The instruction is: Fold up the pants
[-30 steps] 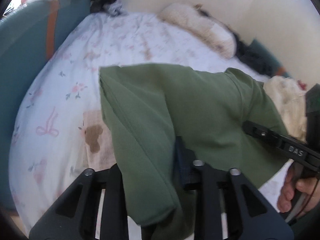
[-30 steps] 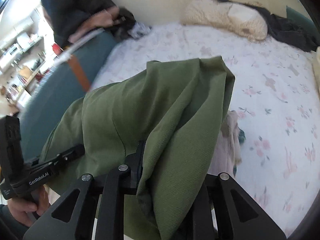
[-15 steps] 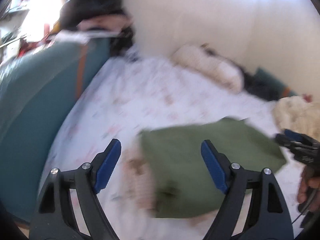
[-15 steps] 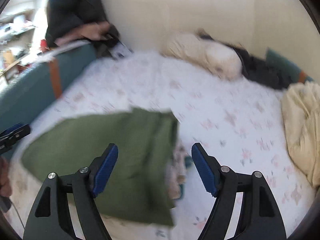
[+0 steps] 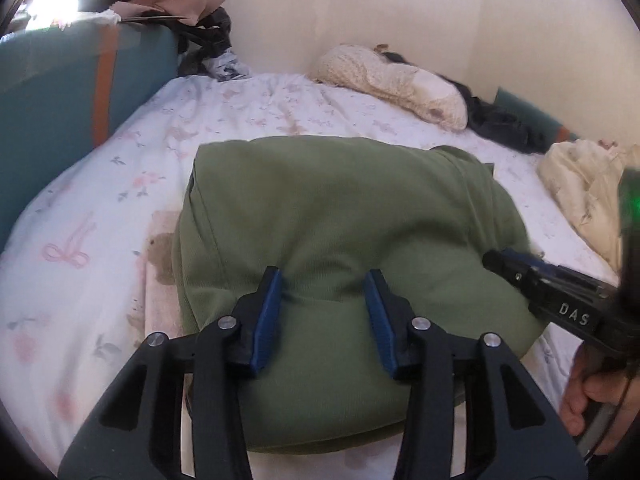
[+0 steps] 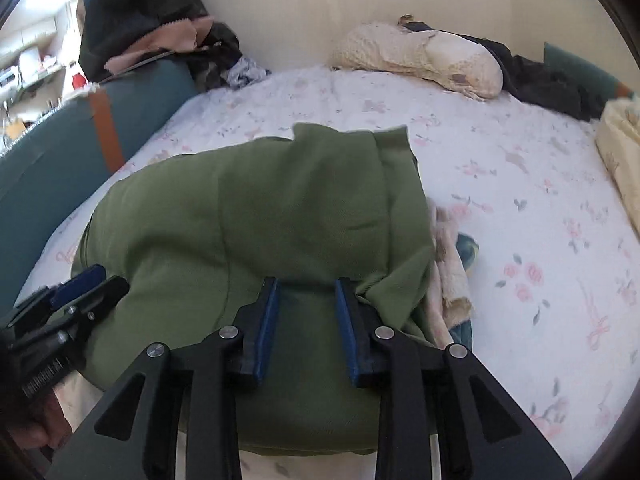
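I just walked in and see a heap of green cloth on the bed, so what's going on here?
A person is folding green pants on a floral bedsheet, with a handheld gripper in each hand. The pants lie in a folded bundle on top of some pale folded clothes. The left gripper and the right gripper both sit at the bundle's near edge with jaws apart, the cloth bunched between their fingers but not clamped. A cream pillow lies by the wall.

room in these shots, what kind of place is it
Most likely a bedroom at home: a bed with a floral sheet, a cream pillow against the wall, and the green pants lying folded on it.
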